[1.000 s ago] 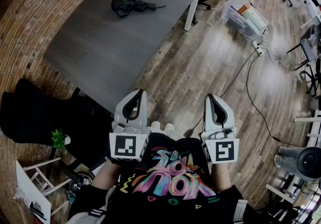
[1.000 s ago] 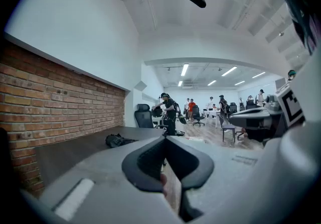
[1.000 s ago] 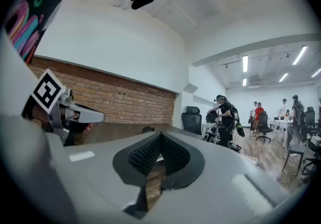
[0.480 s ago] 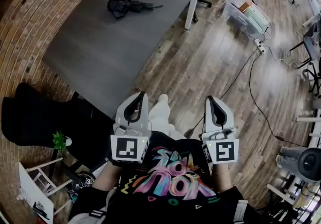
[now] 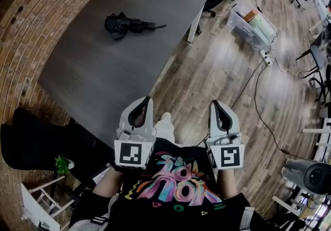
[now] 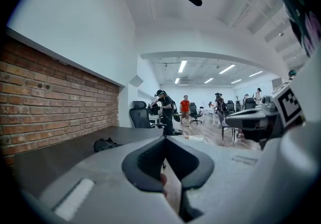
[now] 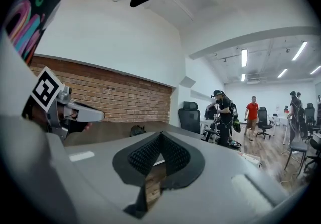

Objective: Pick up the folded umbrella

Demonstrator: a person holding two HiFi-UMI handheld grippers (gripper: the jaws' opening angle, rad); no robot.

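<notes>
Umbrella (image 5: 126,25) lies on the far part of the table (image 5: 98,85), black and folded, though its cloth is loosely bunched. A thin, straight end pokes out of the bundle on the side toward the open floor. It is well apart from both my claws, which I hold low in front of my body, by the table's near edge.

My left claw (image 5: 145,101) has its jaws closed tip to tip with nothing between them. My right claw (image 5: 214,104) is the same, closed and empty.

I judge the umbrella light, and soft on the outside. The loose cloth should give and slide under my pads, with stiff ribs and a shaft beneath it. The thin end looks too narrow and slick for a sure hold. I would open one claw wide and close across the thick middle of the bundle, squeezing through the cloth to the hard core so it cannot droop or slip out when lifted.
</notes>
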